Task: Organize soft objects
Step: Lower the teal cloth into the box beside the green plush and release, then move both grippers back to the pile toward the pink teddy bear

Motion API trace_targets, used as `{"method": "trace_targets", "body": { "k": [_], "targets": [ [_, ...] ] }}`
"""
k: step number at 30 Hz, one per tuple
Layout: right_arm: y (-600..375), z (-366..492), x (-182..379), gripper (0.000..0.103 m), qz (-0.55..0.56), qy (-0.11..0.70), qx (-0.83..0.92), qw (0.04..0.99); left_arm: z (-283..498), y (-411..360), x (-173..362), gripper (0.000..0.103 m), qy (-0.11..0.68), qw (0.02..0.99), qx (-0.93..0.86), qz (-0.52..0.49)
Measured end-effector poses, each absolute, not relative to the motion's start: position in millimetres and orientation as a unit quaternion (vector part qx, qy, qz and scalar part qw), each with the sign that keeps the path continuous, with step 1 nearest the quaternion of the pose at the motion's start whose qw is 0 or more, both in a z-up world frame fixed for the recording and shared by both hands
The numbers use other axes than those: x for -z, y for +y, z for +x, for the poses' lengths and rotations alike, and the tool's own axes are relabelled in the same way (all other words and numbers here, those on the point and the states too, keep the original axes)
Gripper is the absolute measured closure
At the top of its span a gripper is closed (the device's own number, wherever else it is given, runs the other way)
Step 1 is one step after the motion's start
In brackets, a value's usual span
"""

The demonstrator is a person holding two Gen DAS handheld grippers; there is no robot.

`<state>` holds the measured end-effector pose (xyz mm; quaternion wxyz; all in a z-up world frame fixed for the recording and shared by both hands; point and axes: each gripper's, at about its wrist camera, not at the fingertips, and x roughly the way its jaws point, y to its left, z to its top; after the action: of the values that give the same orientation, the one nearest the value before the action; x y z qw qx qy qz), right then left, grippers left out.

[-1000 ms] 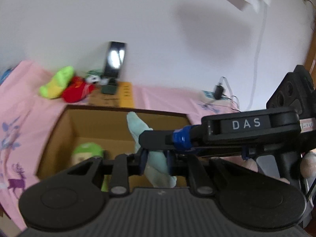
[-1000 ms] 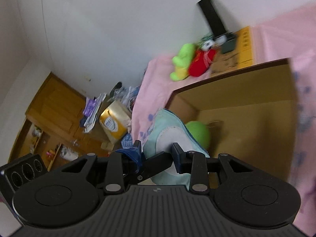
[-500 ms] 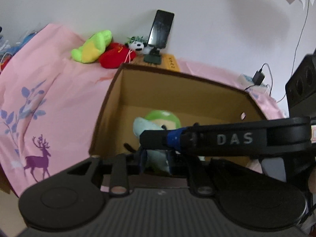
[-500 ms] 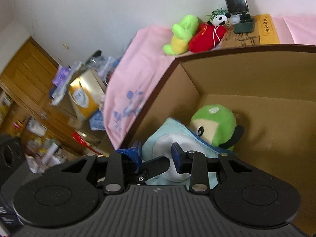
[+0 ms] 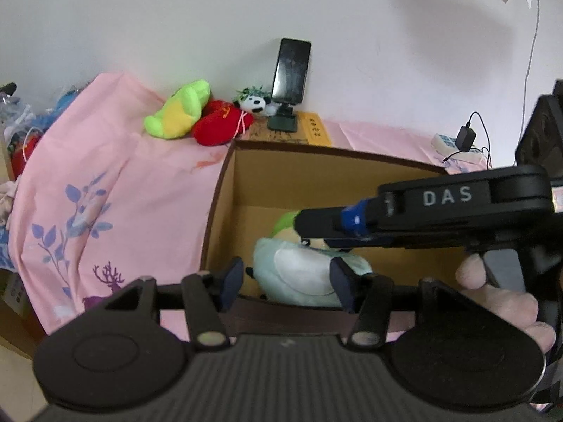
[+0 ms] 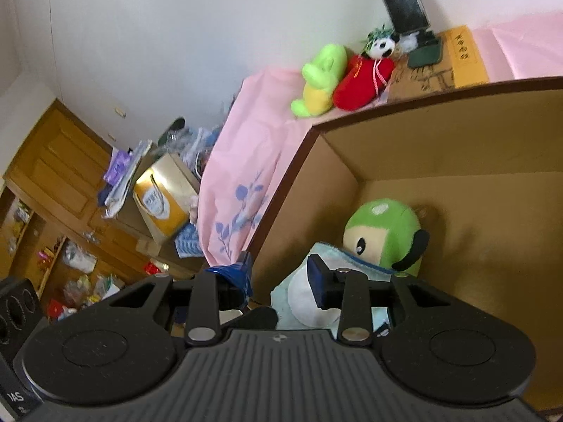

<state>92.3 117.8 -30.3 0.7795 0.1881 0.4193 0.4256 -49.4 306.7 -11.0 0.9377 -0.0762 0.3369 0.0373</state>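
Brown cardboard walls ring the box [image 5: 225, 190] where the pale blue plush [image 5: 302, 274] now lies, pressed against a green plush [image 6: 383, 232] on the floor inside. My left gripper [image 5: 286, 283] is opening, its pads clear of the blue toy that sits between them. My right gripper [image 6: 281, 277] is opening too, its jaws spread, one pad against the same toy. A lime plush [image 5: 177, 110], a red plush [image 5: 220, 126] and a panda [image 5: 255, 102] wait on the pink cloth [image 5: 98, 176].

Pink sheet [image 5: 105, 183], blue leaf print; pale-blue plush [image 5: 302, 274]; brown box [image 5: 316, 179].
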Motion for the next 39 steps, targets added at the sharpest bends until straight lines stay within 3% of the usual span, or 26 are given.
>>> {"method": "trace_targets", "body": {
  "k": [22, 39],
  "targets": [
    [-2, 67, 14, 0.084, 0.217, 0.393, -0.363, 0.816, -39, 178, -14, 0.046, 0.348, 0.937, 0.017, -0.031],
    [-139, 54, 33, 0.084, 0.252, 0.406, -0.286, 0.831, -18, 50, -1, 0.046, 0.375, 0.924, 0.068, -0.007]
  ]
}}
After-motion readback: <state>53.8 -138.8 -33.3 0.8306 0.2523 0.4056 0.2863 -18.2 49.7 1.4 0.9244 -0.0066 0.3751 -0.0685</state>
